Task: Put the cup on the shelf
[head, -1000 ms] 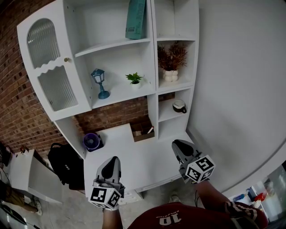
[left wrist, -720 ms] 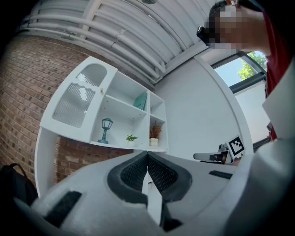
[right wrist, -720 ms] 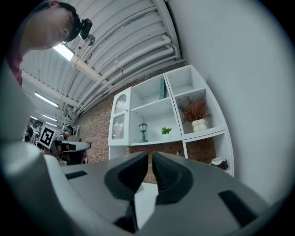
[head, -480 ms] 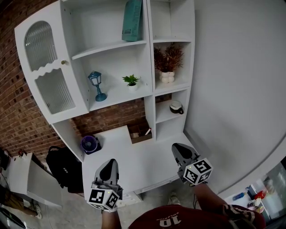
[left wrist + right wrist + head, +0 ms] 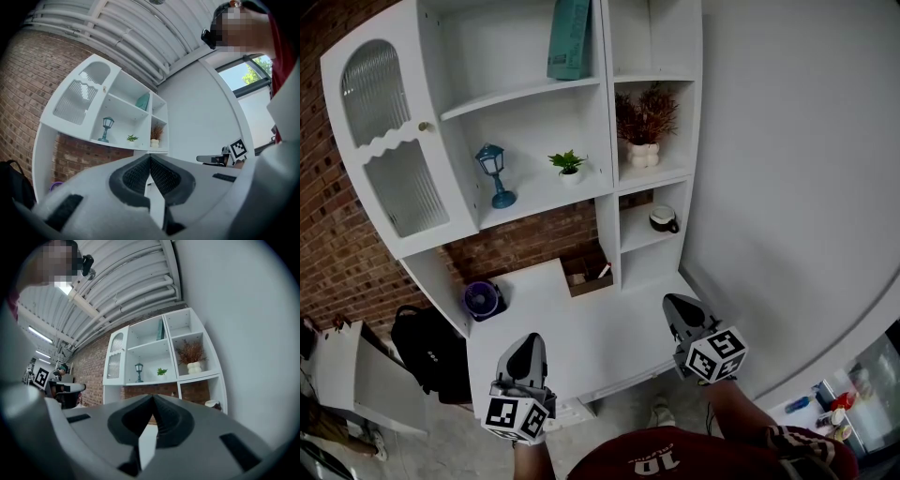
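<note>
Cup (image 5: pixel 661 218) resting in the lower right compartment of a white shelf unit (image 5: pixel 534 94), below a vase of dried plants (image 5: pixel 643 122). Well apart from it, over the desk (image 5: pixel 591 333), a person holds the left gripper (image 5: pixel 528 345), jaws together and empty, and the right gripper (image 5: pixel 678 305), jaws just closed on nothing

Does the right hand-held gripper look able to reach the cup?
Probably yes: the cup sits in an open-fronted cubby, nothing standing before it; the right hand-held gripper, jaws just closed on nothing, must reopen.
</note>
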The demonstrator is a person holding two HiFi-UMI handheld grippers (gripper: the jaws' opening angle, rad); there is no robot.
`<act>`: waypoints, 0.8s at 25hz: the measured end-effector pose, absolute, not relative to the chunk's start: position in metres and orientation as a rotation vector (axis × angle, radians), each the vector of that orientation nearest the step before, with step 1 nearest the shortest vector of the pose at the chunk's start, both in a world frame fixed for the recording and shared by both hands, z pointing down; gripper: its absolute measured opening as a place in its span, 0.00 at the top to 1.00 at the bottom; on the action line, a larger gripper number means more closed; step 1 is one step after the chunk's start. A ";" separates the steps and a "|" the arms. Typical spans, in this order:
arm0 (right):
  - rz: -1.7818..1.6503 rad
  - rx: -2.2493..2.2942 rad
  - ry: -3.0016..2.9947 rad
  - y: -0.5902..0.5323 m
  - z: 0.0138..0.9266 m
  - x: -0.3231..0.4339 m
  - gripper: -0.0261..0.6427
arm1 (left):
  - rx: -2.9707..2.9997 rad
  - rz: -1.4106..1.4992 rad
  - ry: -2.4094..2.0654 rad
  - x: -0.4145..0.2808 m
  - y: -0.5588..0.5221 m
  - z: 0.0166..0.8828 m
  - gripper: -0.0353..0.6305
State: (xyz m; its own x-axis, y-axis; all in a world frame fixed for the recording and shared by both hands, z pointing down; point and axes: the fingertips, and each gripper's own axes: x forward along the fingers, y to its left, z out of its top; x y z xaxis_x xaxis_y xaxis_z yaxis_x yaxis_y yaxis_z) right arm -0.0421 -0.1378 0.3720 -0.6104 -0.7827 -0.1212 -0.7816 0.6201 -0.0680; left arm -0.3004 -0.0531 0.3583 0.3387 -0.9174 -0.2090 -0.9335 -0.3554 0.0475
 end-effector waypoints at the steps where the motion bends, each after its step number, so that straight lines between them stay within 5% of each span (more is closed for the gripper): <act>1: -0.008 -1.310 2.703 -0.138 0.372 -0.043 0.95 | -2.504 0.308 1.739 -0.300 -0.053 0.358 0.96; 20: 0.028 -1.326 2.725 -0.136 0.376 -0.047 0.96 | -2.542 0.294 1.709 -0.293 -0.060 0.367 0.96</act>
State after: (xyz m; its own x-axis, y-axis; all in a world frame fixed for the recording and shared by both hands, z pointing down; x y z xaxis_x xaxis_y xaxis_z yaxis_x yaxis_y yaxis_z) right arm -0.0471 -0.1358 0.3760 -0.6124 -0.7832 -0.1075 -0.7853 0.6184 -0.0316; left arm -0.2925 -0.0602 0.3675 0.3657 -0.9104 -0.1935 -0.9227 -0.3819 0.0531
